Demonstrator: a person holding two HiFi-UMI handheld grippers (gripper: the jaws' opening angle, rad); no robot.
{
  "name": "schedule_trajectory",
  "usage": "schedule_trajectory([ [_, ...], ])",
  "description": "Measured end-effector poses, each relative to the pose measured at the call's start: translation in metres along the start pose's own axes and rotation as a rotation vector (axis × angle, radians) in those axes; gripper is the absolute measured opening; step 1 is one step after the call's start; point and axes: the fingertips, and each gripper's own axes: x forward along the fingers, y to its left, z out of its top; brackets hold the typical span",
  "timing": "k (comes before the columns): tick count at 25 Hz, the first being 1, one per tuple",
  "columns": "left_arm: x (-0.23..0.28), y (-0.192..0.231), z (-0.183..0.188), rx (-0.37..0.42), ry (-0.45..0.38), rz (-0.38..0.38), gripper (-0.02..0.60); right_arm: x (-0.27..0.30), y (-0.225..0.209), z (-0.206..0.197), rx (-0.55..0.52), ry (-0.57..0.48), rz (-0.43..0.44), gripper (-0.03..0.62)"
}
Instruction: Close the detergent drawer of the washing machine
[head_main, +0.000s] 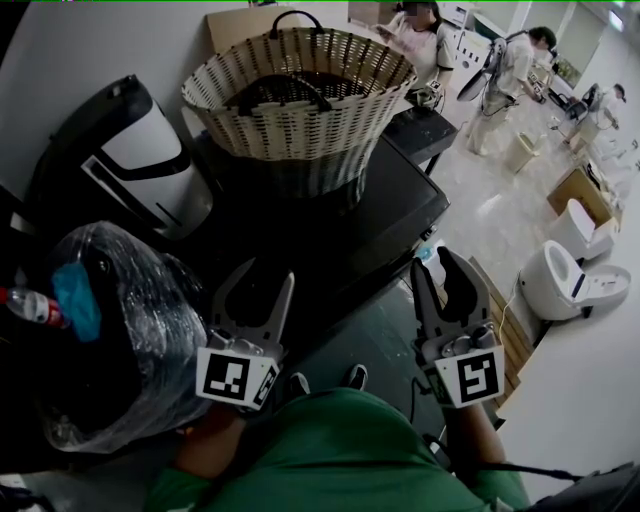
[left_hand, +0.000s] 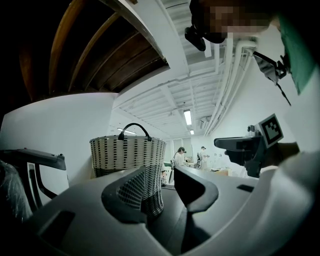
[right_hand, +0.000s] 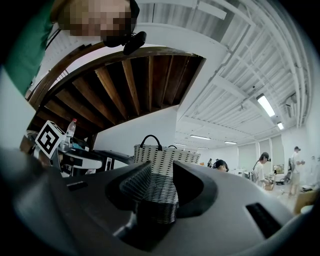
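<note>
The washing machine (head_main: 400, 205) is a dark box below me with a woven basket (head_main: 300, 85) on its top. I cannot make out its detergent drawer in any view. My left gripper (head_main: 268, 275) hangs open over the machine's near left corner, with nothing between its fingers. My right gripper (head_main: 435, 262) is open too, off the machine's near right corner, and holds nothing. Both point level at the basket (left_hand: 127, 155) (right_hand: 160, 155). The left gripper (left_hand: 167, 186) and the right gripper (right_hand: 162, 186) each show a bare gap between their jaws.
A bin wrapped in clear plastic (head_main: 110, 330) stands close on the left, with a bottle (head_main: 30, 305) beside it. A black-and-white appliance (head_main: 130, 150) sits behind it. A white floor unit (head_main: 575, 280) is to the right. People (head_main: 510, 70) stand far off.
</note>
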Motion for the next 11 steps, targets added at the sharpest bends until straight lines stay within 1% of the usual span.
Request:
schedule_trajectory([
  [11,0.010,-0.004,-0.010,-0.005,0.021,0.013,0.183,0.003,-0.015,-0.007,0.022,-0.008,-0.003,0.136],
])
